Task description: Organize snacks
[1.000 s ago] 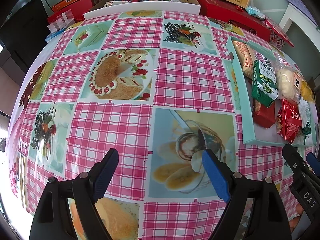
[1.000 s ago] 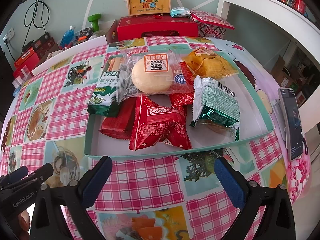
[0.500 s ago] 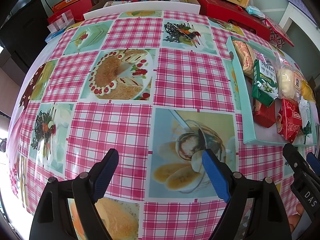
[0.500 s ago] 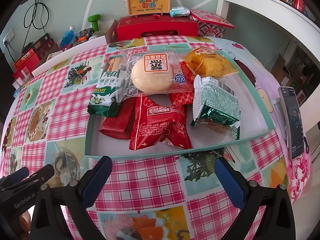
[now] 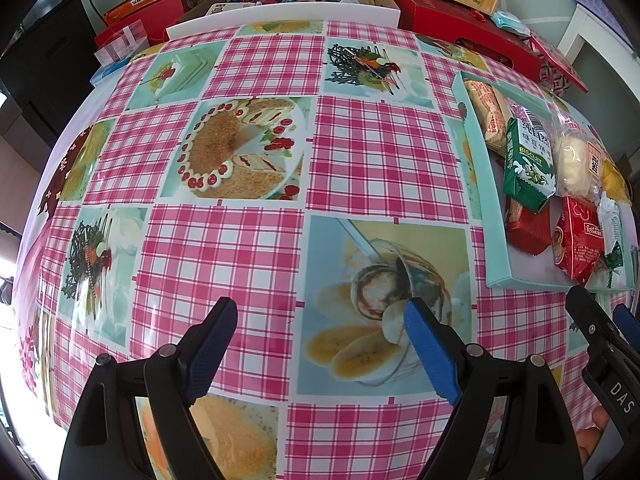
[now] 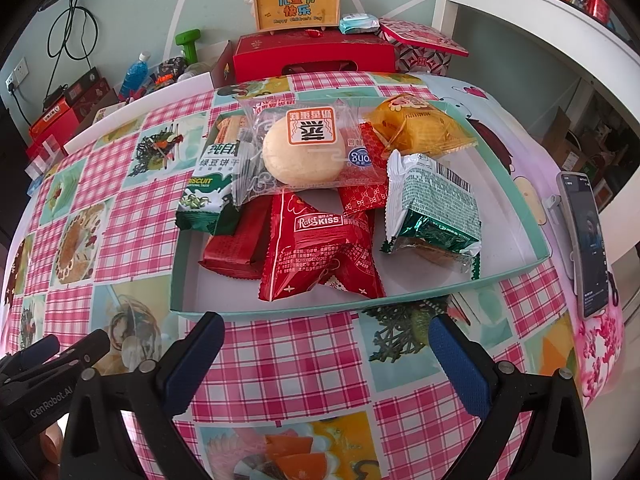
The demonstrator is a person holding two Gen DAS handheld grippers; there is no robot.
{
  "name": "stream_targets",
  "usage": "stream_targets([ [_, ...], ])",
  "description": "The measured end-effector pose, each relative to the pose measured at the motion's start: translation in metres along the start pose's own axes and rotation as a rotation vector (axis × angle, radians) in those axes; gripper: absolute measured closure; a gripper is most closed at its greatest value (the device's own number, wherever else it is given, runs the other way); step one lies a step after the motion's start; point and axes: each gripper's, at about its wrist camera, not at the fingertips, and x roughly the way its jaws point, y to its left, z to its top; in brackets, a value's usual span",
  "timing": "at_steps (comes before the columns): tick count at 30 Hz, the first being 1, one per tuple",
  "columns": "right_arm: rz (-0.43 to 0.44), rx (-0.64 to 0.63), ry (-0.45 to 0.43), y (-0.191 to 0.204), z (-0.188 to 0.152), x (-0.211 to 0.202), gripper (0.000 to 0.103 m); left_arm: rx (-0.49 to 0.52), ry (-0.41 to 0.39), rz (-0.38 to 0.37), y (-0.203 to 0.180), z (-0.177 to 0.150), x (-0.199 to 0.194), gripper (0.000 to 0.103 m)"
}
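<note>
A table covered by a pink checked tablecloth [image 5: 256, 256] printed with cake and dessert pictures fills both views. On its right part, seen from the left wrist, lies a shallow mint-green tray [image 6: 516, 196], and all the snacks sit inside it, heaped toward its far left corner. Behind the table, against the wall, stand a long red gift box [image 6: 312, 56] and, on top of it, a yellow box with a handle [image 6: 298, 2]. A phone [image 6: 588, 240] rests at the table's right edge, well apart from the tray. In the tray, a round bun in clear wrap [image 6: 304, 152] lies on top of the pile, overlapping a green biscuit packet [image 6: 208, 184] to its left. A red Rater Kiss pouch [image 6: 316, 252] lies nearest the tray's front wall, beside a dark red bar [image 6: 236, 248]. A green foil packet [image 6: 432, 208] lies to the right, and a yellow wrapped cake [image 6: 416, 128] sits at the back. The left gripper [image 5: 320, 336] hovers over bare tablecloth to the left of the tray, its jaws spread wide with nothing between them. The right gripper [image 6: 326, 346] hangs just before the tray's front wall, jaws likewise spread and empty.
</note>
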Motion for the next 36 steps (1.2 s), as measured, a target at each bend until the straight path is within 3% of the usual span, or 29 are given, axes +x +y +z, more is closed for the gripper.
stream_targets([
  [36, -0.014, 0.023, 0.015, -0.0013, -0.0003, 0.0015, 0.000, -0.007, -0.033, 0.005, -0.0019, -0.0005, -0.0061, 0.017],
])
